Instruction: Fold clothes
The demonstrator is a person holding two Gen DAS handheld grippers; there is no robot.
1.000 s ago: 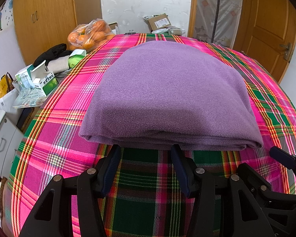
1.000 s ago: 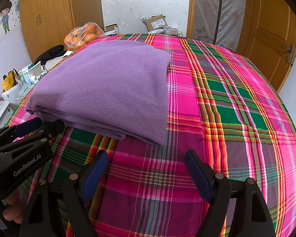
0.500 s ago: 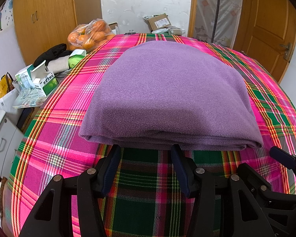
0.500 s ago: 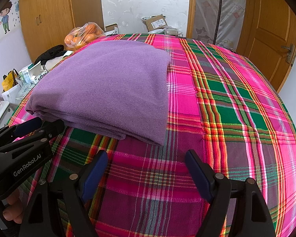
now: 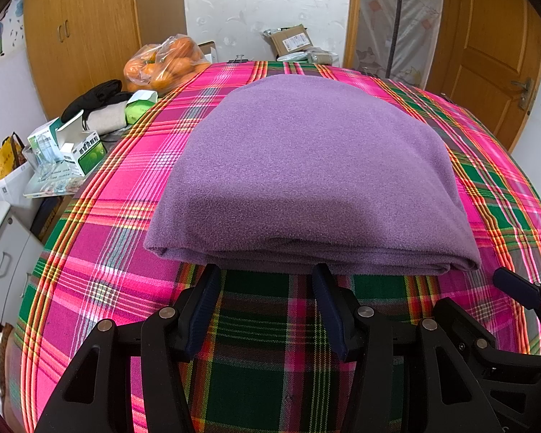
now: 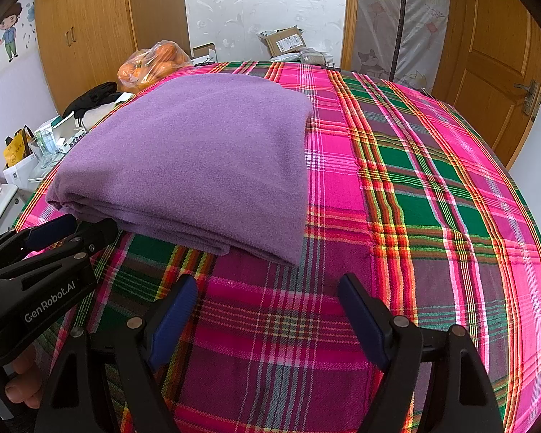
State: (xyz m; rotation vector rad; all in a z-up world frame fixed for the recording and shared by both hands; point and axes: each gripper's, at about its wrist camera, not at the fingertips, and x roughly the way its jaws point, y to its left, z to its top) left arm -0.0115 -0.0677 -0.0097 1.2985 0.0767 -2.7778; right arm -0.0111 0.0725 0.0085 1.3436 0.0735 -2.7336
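Your hands are almost wholly hidden: only a few fingers (image 6: 23, 389) show at the lower left of the right wrist view, under the left gripper's body, and the frame edge cuts them off. The layers inside the folded purple cloth (image 5: 306, 173) cannot be counted; you see only stacked edges along its near side. Clutter at the upper left of both views, boxes (image 5: 79, 148) and a bag of oranges (image 5: 166, 63), is partly cut by the cloth-covered table's edge.

Your left gripper (image 5: 267, 274) stands partly open, its jaws a moderate gap apart, with nothing between them. The tips sit right at the cloth's near folded edge, low in the left view; whether they touch the fabric you cannot tell, since the edge overhangs them.

Your right gripper (image 6: 267, 288) is spread wide and empty, hovering over bare plaid tablecloth (image 6: 432, 187), its fingertips apart from the cloth.

The cloth lies flat on the tablecloth, filling the middle of the left view and the upper left of the right view. Its near right corner lies just above and between the right gripper's tips.
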